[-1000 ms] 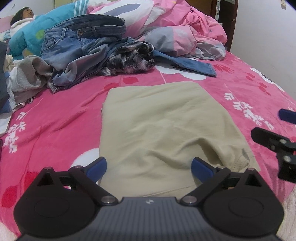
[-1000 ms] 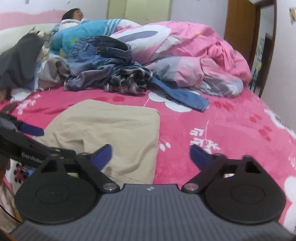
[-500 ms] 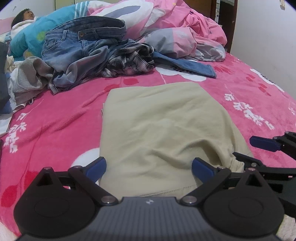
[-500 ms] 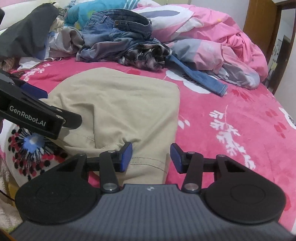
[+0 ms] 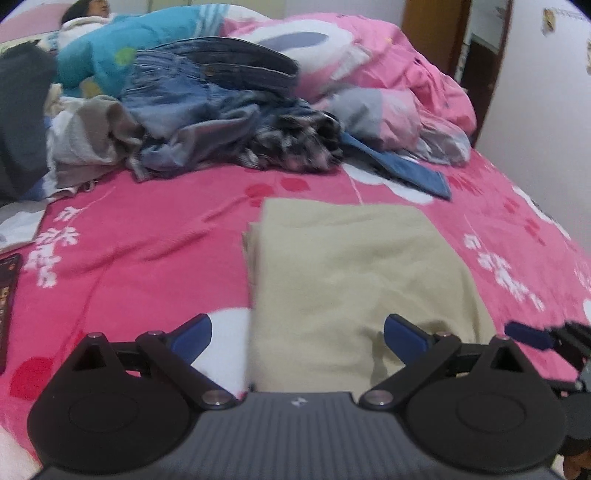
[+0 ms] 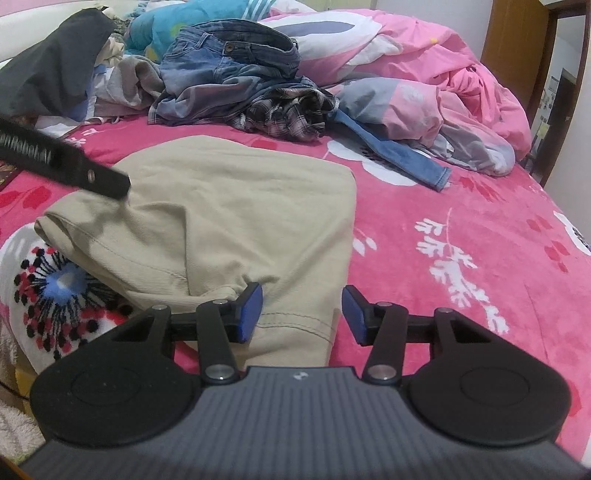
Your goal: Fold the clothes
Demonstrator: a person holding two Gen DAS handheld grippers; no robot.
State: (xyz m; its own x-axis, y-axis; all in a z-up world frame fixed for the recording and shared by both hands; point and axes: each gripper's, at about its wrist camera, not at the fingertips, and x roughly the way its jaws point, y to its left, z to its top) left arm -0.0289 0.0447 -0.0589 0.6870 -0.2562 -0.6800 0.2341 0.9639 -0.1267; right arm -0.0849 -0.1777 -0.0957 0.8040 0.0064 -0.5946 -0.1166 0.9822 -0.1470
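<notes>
A folded beige garment [image 5: 351, 266] lies flat on the pink bed cover, also in the right wrist view [image 6: 236, 218]. My left gripper [image 5: 297, 334] is open wide, raised above the garment's near left part, holding nothing. My right gripper [image 6: 301, 314] is partly open with its jaws on either side of the garment's near right corner, not shut on it. Its finger shows at the right edge of the left wrist view [image 5: 532, 334]. The left gripper's arm crosses the right wrist view [image 6: 62, 162].
A heap of jeans [image 5: 207, 85], a plaid shirt [image 5: 291, 144] and grey clothes [image 5: 85, 144] lies at the back, next to a pink duvet [image 5: 388, 74]. A phone [image 5: 7, 306] lies at the left. A person [image 5: 88, 7] lies at the far end.
My left gripper has lifted and pulled back from the garment, its view blurred by motion. My right gripper has come down to the garment's near corner and its jaws have narrowed.
</notes>
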